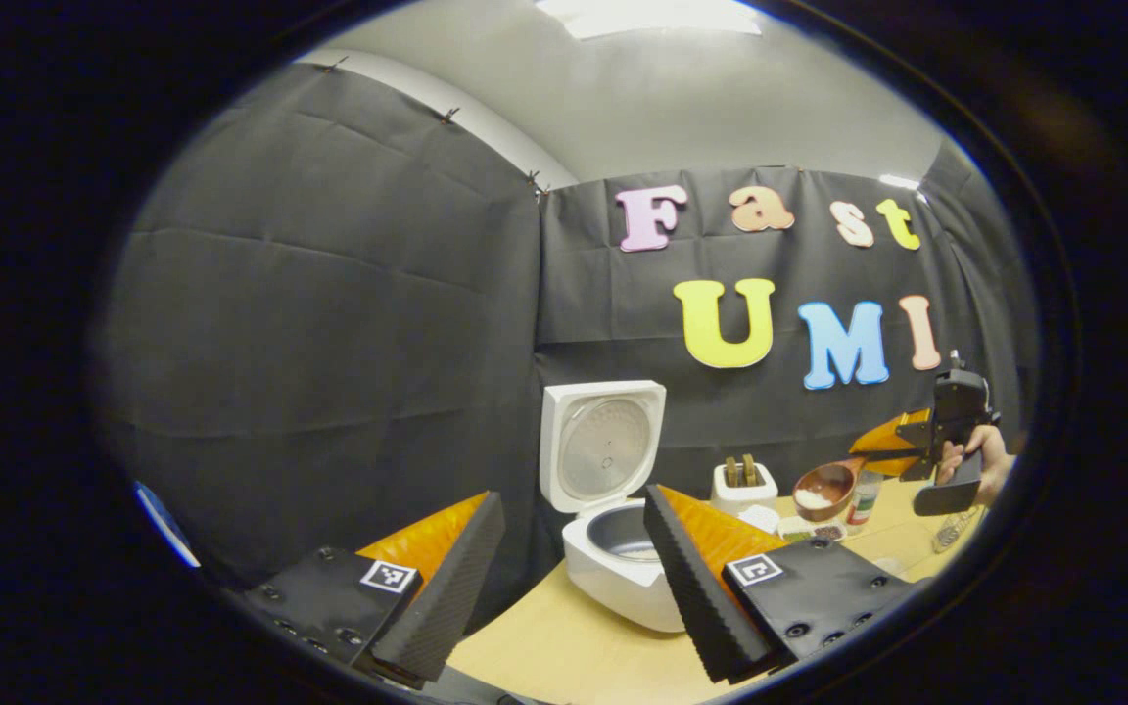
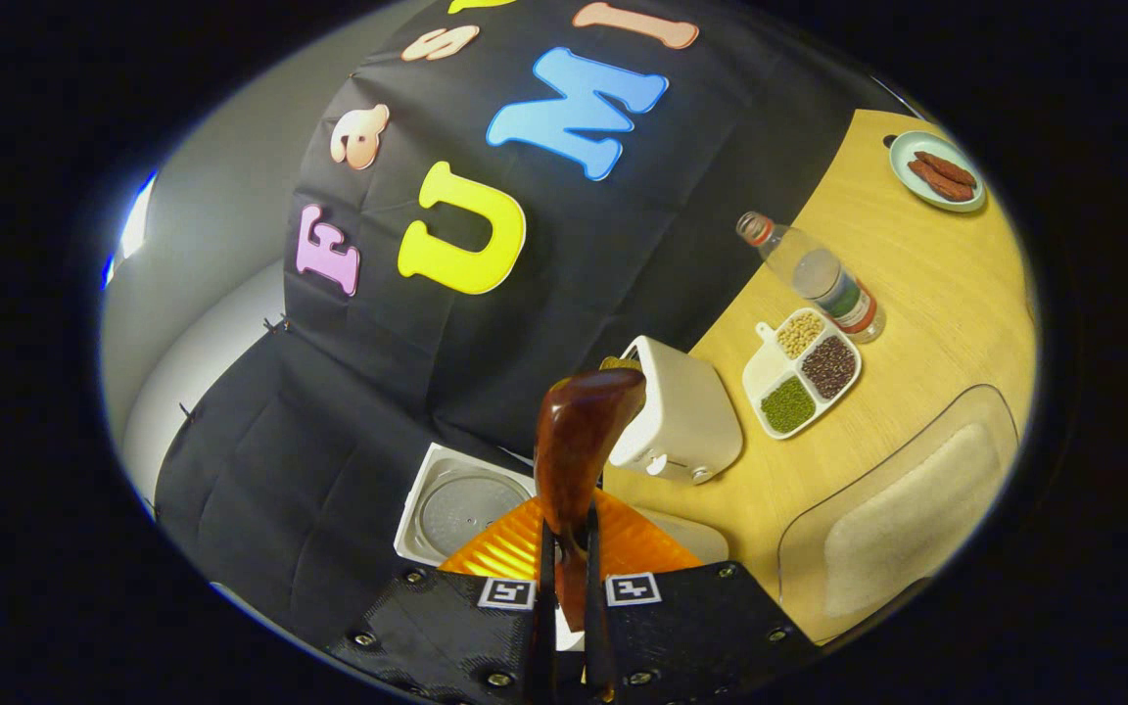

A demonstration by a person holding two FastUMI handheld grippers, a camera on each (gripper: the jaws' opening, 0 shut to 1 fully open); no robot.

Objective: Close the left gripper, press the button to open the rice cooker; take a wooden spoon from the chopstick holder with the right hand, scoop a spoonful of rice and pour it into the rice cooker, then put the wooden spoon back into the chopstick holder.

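The white rice cooker [image 1: 623, 573] stands open on the wooden table, its lid [image 1: 603, 446] upright. My left gripper [image 1: 572, 501] hovers open in front of it, its fingers wide apart and holding nothing. To the right, a hand [image 1: 980, 455] holds my right gripper [image 1: 902, 446], which carries the wooden spoon [image 1: 823, 490] with white rice in its bowl, just right of the white chopstick holder [image 1: 742, 485]. In the right gripper view, my right gripper [image 2: 569, 537] is shut on the handle of the wooden spoon [image 2: 579, 441], above the chopstick holder [image 2: 681, 411] and the cooker lid [image 2: 461, 509].
A divided dish of beans [image 2: 804, 372], a clear bottle [image 2: 819, 279] and a plate of brown pieces [image 2: 936, 171] lie on the table [image 2: 926, 284]. A clear container of rice [image 2: 897, 509] sits at the near right. A wire whisk [image 1: 951, 529] lies near the hand.
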